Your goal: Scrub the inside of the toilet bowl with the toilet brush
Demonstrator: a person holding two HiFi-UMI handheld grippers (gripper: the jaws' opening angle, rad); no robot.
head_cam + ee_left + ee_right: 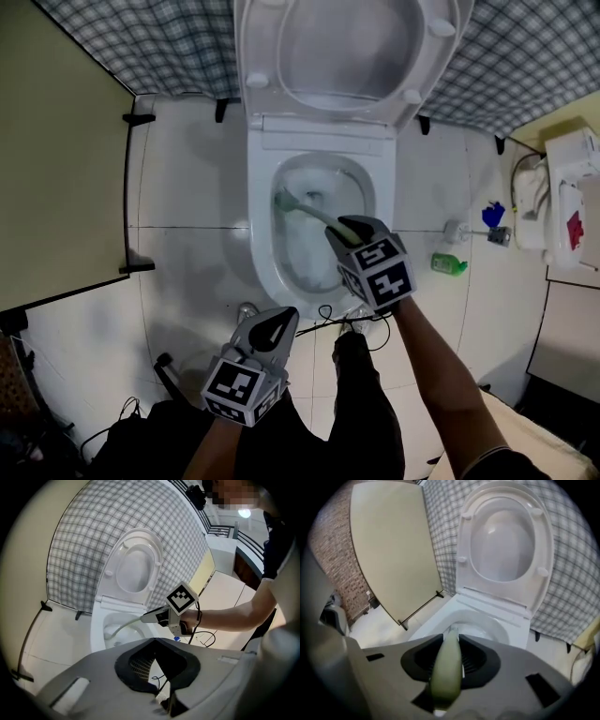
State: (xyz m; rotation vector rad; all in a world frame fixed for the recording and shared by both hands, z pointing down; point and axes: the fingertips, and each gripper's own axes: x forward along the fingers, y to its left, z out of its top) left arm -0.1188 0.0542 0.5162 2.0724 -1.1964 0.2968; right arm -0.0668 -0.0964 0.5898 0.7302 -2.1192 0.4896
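Note:
The white toilet stands open with its lid and seat raised. A pale green toilet brush slants into the bowl, and its head lies near the bowl's left inner wall. My right gripper is over the bowl's right front rim, shut on the brush handle, which runs out between its jaws toward the bowl. My left gripper hangs in front of the toilet, apart from it, jaws together and holding nothing. From the left gripper view, the right gripper and the brush reach into the bowl.
A beige partition closes off the left side. A green bottle, a blue item and a white unit sit on the right. A black cable loops on the tiled floor by the person's legs. A checked wall is behind the toilet.

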